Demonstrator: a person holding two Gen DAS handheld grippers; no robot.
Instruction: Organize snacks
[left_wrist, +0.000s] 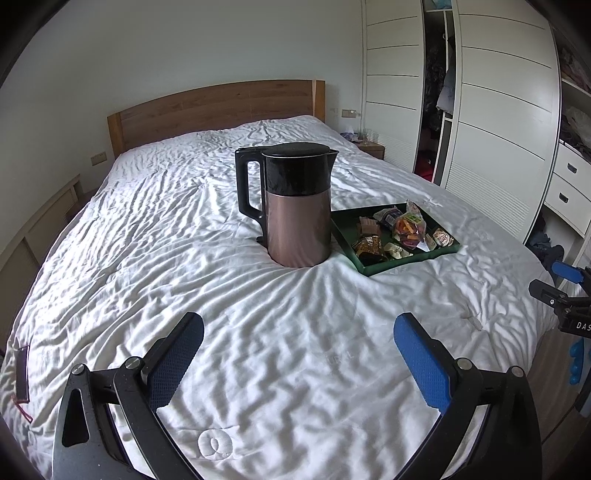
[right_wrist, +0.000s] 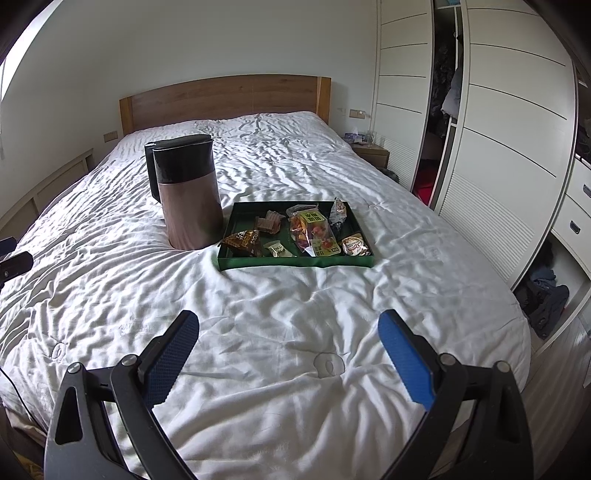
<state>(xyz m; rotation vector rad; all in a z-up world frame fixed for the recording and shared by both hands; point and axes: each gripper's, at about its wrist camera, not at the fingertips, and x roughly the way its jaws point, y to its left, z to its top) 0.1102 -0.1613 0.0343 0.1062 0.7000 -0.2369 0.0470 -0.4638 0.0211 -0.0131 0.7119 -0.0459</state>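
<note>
Hovering over the foot of the bed, both claws hold nothing: the left claw has its fingers spread wide, and so does the right claw. The snacks lie in a green tray on the quilt, just beside a kettle and well ahead of both claws. They look light and soft: crinkly foil and clear wrappers, likely slippery, with brittle contents that a hard squeeze could crush. A gentle pinch on a sealed edge or across a packet's narrow middle seems best. The tray sits on yielding bedding, so pressing down may tip it.
</note>
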